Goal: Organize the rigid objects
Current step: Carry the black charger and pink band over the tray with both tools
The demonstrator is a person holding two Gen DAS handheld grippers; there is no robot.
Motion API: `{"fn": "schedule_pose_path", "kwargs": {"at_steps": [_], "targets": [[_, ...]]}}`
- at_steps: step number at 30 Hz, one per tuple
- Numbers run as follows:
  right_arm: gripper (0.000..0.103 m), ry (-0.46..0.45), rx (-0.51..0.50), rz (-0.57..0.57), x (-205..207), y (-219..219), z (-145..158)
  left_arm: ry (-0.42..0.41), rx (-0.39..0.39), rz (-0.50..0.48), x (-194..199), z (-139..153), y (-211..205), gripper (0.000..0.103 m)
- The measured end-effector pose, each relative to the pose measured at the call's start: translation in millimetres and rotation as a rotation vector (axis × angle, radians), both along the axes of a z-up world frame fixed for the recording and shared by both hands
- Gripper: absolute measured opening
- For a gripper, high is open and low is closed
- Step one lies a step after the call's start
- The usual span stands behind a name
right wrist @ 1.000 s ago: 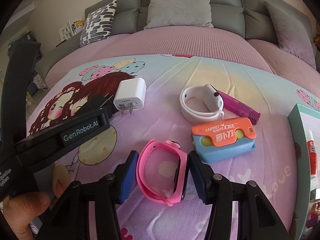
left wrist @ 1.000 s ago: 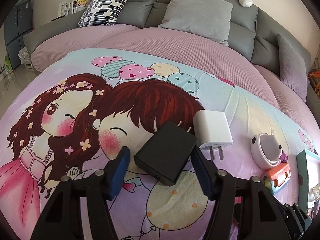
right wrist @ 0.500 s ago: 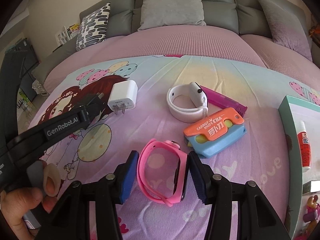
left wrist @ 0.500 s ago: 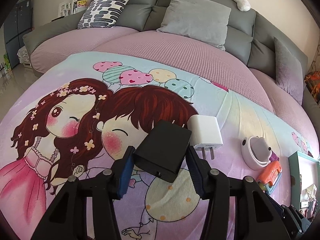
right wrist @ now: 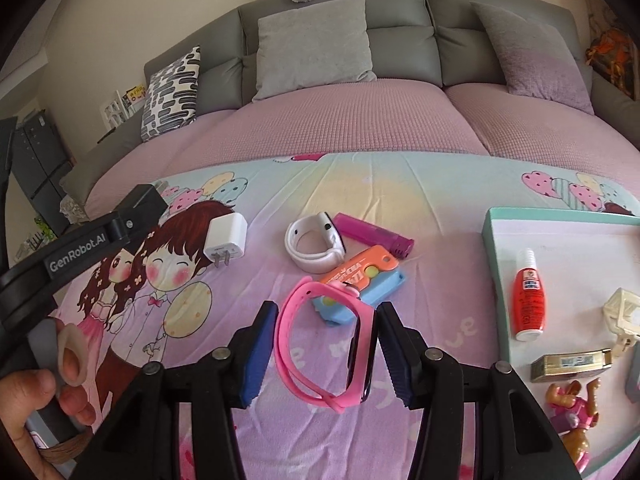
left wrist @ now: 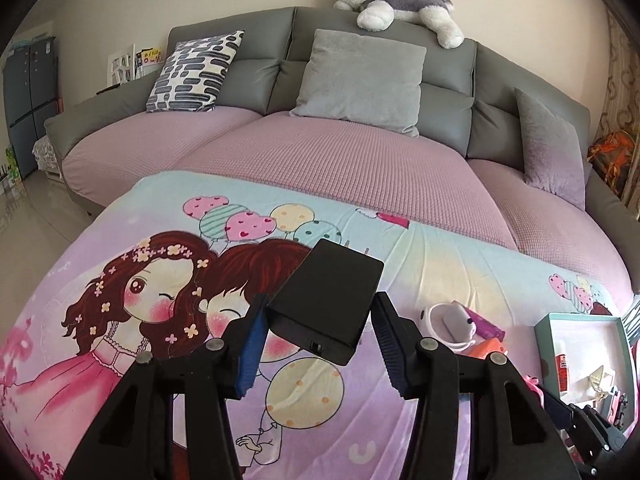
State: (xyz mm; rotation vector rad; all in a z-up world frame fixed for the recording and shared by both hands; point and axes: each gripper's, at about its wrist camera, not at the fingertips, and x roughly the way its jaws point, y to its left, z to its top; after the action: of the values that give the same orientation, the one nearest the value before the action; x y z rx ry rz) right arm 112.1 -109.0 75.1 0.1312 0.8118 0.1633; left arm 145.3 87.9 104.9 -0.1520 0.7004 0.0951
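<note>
Cartoon blanket [left wrist: 100, 240] below left fingers [left wrist: 256, 340] tight on black charger [left wrist: 326, 304], prongs half-hidden; right fingers [right wrist: 256, 344] on pink watch [right wrist: 320, 344].

the blanket [right wrist: 432, 200] beyond the white watch [right wrist: 314, 246] lies bare. right of the watch, a tray [right wrist: 494, 264] blocks passage.

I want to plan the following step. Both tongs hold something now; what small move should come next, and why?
Probably carry the pink watch band in the right tongs rightward to the teal tray and lower it onto bare floor near the red bottle. The tray already collects small items. The left tongs hold the black charger and can follow.
</note>
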Motion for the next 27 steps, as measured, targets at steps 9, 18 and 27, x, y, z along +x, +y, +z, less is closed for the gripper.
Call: {"fn": "schedule_pose_path", "kwargs": {"at_steps": [9, 18, 27], "targets": [[0.053, -0.004, -0.014, -0.164, -6.5, -64.5, 21.5, -0.066, 0.010, -0.094, -8.2, 29.6, -49.3, 0.053], [0.054, 0.011, 0.010, -0.321, -14.5, -132.0, 23.2, -0.055, 0.036, -0.224, -11.1, 34.0, -117.0, 0.053], [0.054, 0.025, 0.002, -0.438, -23.9, -180.9, 24.2, -0.034, 0.077, -0.366, -18.1, 28.9, -184.5, 0.053]]}}
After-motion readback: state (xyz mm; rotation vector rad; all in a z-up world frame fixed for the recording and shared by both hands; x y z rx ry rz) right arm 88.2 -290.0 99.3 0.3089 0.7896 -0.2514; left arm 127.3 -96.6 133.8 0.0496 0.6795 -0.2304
